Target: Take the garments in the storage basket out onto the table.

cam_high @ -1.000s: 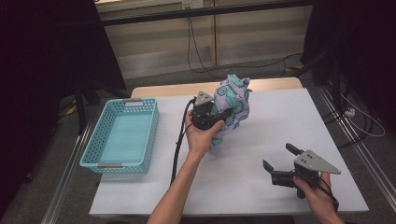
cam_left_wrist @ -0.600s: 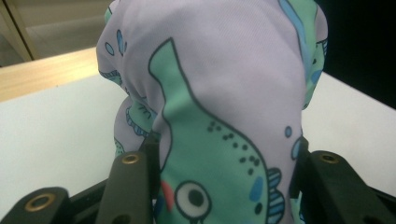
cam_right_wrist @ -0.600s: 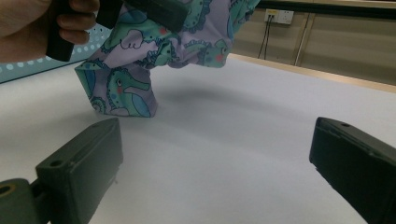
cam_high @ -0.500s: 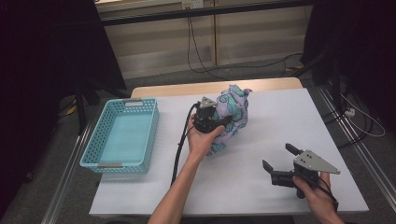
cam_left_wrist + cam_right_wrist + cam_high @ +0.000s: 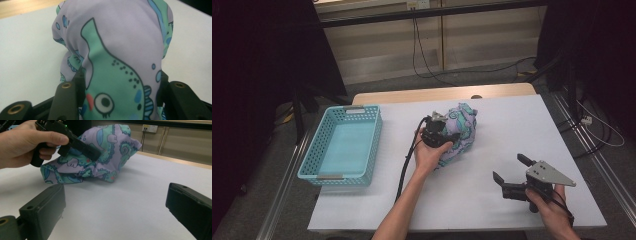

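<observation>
1. A crumpled lilac cloth printed with green and blue cartoon sea creatures point(image 5: 458, 132) sits in a bunched heap near the middle of the white desk point(image 5: 512, 125), a little towards the far side.
2. The left claw point(image 5: 438, 131) is pressed into the near-left side of that heap, held by the person's left hand point(image 5: 428, 152). In the left gripper view its two black jaws stand on either side of a fold of the cloth point(image 5: 117, 62) and are closed onto it (fabric bulges up between them and hides the tips).
3. From the right gripper view the same cloth point(image 5: 100, 157) rests on the desk surface, with the left hand point(image 5: 22, 143) and its claw laid over the upper-left part of the heap.
4. The right claw point(image 5: 512, 176) is at the near-right part of the desk, well apart from the cloth, held by the right hand point(image 5: 548, 205). Its jaws are spread wide with nothing between them but bare desk point(image 5: 125, 202).
5. A light turquoise plastic basket with perforated walls point(image 5: 319, 155) stands at the left side of the desk, apart from the cloth; its inside looks bare.
6. A black cable point(image 5: 404, 170) trails from the left claw back along the forearm towards the near edge.
</observation>
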{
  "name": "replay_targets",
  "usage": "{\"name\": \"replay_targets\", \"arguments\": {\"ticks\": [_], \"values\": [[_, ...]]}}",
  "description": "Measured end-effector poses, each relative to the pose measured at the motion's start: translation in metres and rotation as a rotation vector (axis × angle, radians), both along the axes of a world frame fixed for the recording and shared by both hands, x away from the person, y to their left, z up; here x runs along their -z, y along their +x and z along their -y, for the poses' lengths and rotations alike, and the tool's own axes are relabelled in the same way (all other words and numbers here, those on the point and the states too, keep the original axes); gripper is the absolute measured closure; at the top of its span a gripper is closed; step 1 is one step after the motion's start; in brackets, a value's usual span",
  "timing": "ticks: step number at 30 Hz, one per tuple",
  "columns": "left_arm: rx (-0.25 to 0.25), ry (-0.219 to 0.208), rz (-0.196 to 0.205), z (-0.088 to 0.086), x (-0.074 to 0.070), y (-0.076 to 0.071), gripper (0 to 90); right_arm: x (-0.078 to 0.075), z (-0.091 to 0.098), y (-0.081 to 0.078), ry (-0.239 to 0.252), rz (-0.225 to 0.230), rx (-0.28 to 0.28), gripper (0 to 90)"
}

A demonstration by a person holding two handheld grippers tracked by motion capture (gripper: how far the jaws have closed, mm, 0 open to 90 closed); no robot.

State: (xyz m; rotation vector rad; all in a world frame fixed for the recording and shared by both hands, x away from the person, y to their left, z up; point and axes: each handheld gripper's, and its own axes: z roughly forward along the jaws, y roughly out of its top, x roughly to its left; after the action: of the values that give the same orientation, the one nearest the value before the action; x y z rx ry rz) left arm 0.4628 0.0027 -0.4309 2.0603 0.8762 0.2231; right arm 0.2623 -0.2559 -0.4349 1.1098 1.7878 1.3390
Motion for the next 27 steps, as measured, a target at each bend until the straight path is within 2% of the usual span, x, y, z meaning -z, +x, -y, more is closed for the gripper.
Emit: {"name": "replay_targets", "arguments": {"ticks": [2,6,8,12,14,16,22,27], "values": [[0.006,0.011,-0.010,0.001,0.002,0.000,47.1,0.000,0.000,0.000,0.001,-0.001,0.001,2.7],[0.012,0.028,-0.003,0.004,0.003,-0.001,44.9,0.000,0.000,0.000,0.000,0.001,0.000,2.7],[0.024,0.043,-0.020,0.005,0.005,0.000,41.7,0.000,0.000,0.000,0.000,-0.001,0.000,2.7],[0.046,0.064,-0.021,0.007,0.007,-0.003,33.9,0.000,0.000,0.000,-0.001,-0.002,-0.002,2.8],[0.042,0.086,-0.009,0.007,0.008,-0.003,32.5,0.000,0.000,0.000,-0.001,-0.002,-0.002,2.7],[0.034,0.090,-0.009,0.009,0.011,-0.003,29.2,0.000,0.000,0.000,0.000,-0.002,-0.003,2.7],[0.054,0.140,0.020,0.014,0.015,-0.005,16.2,0.000,0.000,0.000,0.000,-0.003,-0.004,2.7],[0.062,0.143,0.029,0.015,0.016,-0.006,9.2,0.000,0.000,0.000,0.000,-0.003,-0.004,2.7]]}}
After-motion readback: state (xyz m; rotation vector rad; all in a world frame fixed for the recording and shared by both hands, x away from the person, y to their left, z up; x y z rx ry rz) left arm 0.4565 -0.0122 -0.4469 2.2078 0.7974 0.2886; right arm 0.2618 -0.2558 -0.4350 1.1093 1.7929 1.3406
